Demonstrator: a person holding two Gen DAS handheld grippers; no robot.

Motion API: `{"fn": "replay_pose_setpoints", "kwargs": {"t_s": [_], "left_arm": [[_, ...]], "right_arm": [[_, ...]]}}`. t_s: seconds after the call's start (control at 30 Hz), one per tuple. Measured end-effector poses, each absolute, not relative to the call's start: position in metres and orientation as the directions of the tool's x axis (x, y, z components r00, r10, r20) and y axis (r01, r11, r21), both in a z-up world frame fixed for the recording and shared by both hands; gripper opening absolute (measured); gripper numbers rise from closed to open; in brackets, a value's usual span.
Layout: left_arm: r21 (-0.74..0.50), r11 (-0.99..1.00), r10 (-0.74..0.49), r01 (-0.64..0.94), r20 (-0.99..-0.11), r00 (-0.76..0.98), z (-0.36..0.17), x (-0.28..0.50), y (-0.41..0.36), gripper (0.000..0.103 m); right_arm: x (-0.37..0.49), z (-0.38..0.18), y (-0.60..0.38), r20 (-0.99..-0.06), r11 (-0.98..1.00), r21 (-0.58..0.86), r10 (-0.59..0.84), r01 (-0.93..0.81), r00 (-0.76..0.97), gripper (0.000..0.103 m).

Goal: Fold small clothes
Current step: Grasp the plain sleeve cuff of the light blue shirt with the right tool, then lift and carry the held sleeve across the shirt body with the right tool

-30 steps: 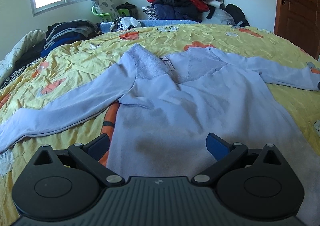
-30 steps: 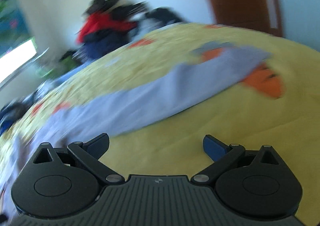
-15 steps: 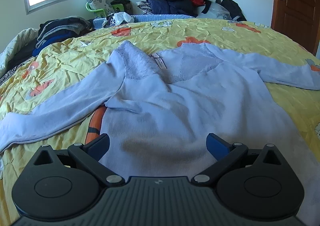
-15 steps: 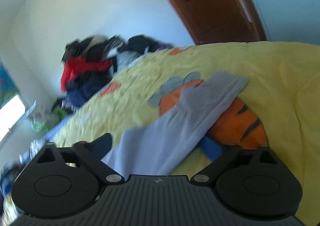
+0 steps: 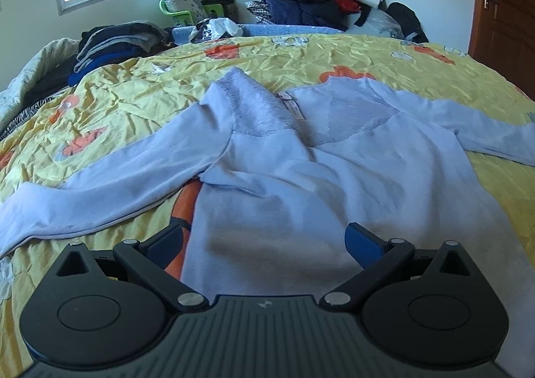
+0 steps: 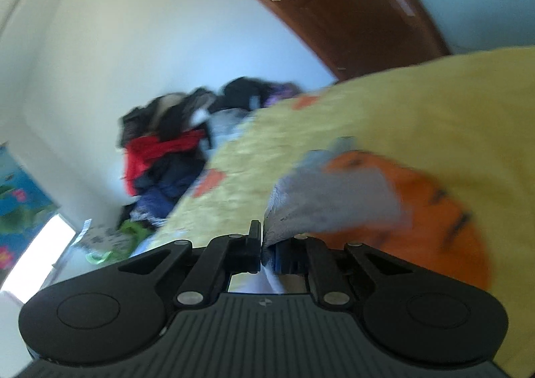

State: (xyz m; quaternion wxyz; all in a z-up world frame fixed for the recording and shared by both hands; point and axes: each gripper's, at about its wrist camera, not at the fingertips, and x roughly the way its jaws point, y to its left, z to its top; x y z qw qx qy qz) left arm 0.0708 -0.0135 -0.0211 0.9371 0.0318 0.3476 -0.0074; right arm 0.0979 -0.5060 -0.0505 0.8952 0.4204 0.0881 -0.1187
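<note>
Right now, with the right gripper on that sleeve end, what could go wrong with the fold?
1. The right gripper is closing on only the sleeve cuff; a thin bite might slip when pulled.
2. The left gripper hangs open over the sweater, pinning nothing, so the body may drag across the wrinkled yellow bedspread.

Bed (image 5: 334,57) covered by a crumpled yellow quilt (image 5: 140,100) with orange prints. Lay spread flat across the middle of the frame: a pale blue long-sleeved top (image 5: 301,184), sleeves reaching toward the left and right edges. Sat at upper left, on the bed's edge: a stack of dark folded clothes (image 5: 113,43).
</note>
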Motion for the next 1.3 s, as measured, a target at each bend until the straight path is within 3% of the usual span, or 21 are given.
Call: {"fn": "replay_pose_setpoints", "kwargs": {"t_s": [0.27,0.47,0.63,0.67,0.73,0.77,0.8,0.83,0.9,1.0,1.1,1.23,1.3], "left_arm": [[0.054,0.999,0.039,-0.006,-0.640,0.767,-0.017,0.067,0.005,0.103],[0.011,0.999,0.032,-0.033,-0.655,0.755,-0.020,0.069,0.017,0.103],[0.024,0.999,0.035,-0.026,-0.649,0.760,-0.018,0.066,0.016,0.103],[0.025,0.999,0.037,-0.027,-0.643,0.765,-0.017,0.064,0.016,0.103],[0.031,0.999,0.042,-0.030,-0.637,0.770,-0.015,0.062,0.017,0.103],[0.034,0.999,0.044,-0.029,-0.636,0.770,-0.015,0.061,0.018,0.103],[0.037,0.999,0.043,-0.026,-0.637,0.770,-0.016,0.062,0.018,0.103],[0.040,0.999,0.043,-0.024,-0.639,0.768,-0.017,0.062,0.018,0.103],[0.043,0.999,0.043,-0.020,-0.645,0.763,-0.019,0.063,0.017,0.103],[0.044,0.999,0.036,-0.009,-0.652,0.758,-0.020,0.065,0.013,0.103],[0.053,0.999,0.032,0.004,-0.654,0.756,-0.021,0.066,0.007,0.103],[0.070,0.997,0.035,0.014,-0.658,0.752,-0.023,0.066,0.000,0.103],[0.069,0.997,0.030,0.022,-0.667,0.744,-0.023,0.067,-0.002,0.103]], "right_arm": [[0.101,0.030,-0.479,-0.085,0.756,0.614,-0.225,0.229,0.971,0.012],[0.097,0.064,-0.484,-0.075,0.802,0.489,-0.355,0.344,0.932,0.007],[0.117,0.051,-0.470,-0.129,0.815,0.534,-0.187,0.227,0.974,0.006],[0.118,0.046,-0.469,-0.137,0.806,0.549,-0.176,0.222,0.975,0.010],[0.121,0.035,-0.470,-0.175,0.768,0.590,-0.179,0.249,0.968,0.031],[0.120,0.026,-0.471,-0.201,0.736,0.622,-0.180,0.268,0.963,0.065],[0.114,0.013,-0.479,-0.229,0.683,0.669,-0.185,0.292,0.956,0.090],[0.107,0.000,-0.483,-0.248,0.639,0.702,-0.196,0.316,0.949,0.093],[0.091,-0.023,-0.491,-0.288,0.587,0.730,-0.201,0.350,0.936,0.086],[0.064,-0.053,-0.496,-0.370,0.558,0.711,-0.221,0.428,0.902,0.083],[0.052,-0.064,-0.487,-0.436,0.642,0.573,-0.289,0.510,0.852,0.078],[0.077,-0.058,-0.460,-0.508,0.816,0.231,-0.363,0.530,0.781,0.082],[0.079,-0.060,-0.470,-0.493,0.819,0.292,-0.314,0.494,0.811,0.080]]}}
